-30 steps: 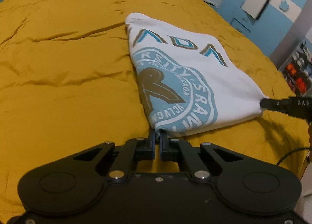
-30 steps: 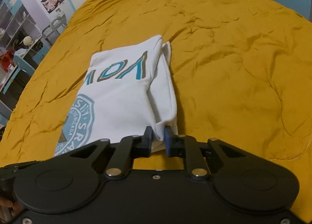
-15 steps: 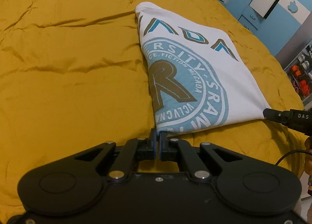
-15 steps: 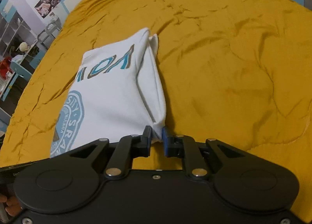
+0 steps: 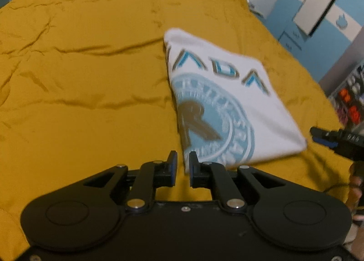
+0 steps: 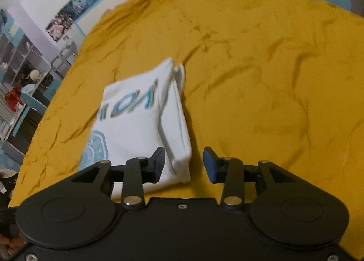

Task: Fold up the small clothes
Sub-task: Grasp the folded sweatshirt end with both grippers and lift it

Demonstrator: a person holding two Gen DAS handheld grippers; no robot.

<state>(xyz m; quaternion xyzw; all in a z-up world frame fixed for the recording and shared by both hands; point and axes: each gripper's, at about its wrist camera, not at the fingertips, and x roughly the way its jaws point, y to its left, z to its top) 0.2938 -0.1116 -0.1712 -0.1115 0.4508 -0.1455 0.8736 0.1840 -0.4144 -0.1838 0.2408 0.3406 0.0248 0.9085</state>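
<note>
A folded white T-shirt (image 5: 227, 101) with a blue round print and blue letters lies flat on the mustard bedspread (image 5: 91, 101). My left gripper (image 5: 182, 158) stands at its near left corner with its jaws opening; only bedspread shows in the narrow gap, and the corner lies just beyond the right finger. In the right wrist view the shirt (image 6: 136, 124) has its near right corner between the fingers of my right gripper (image 6: 184, 156), whose jaws are opening and whose pads stand clear of the cloth. The right gripper (image 5: 323, 138) also shows beside that corner in the left wrist view.
The bedspread (image 6: 273, 79) spreads wide and wrinkled on all sides of the shirt. Blue and white cupboards (image 5: 295, 40) stand past the bed's far right. Shelves with small items (image 6: 13, 79) line the wall to the left. A hand (image 5: 357, 181) shows at the right edge.
Both grippers were shut on the shirt's near corners; their jaws have now parted and let go. The left gripper has lifted back a little, and the shirt lies flat.
</note>
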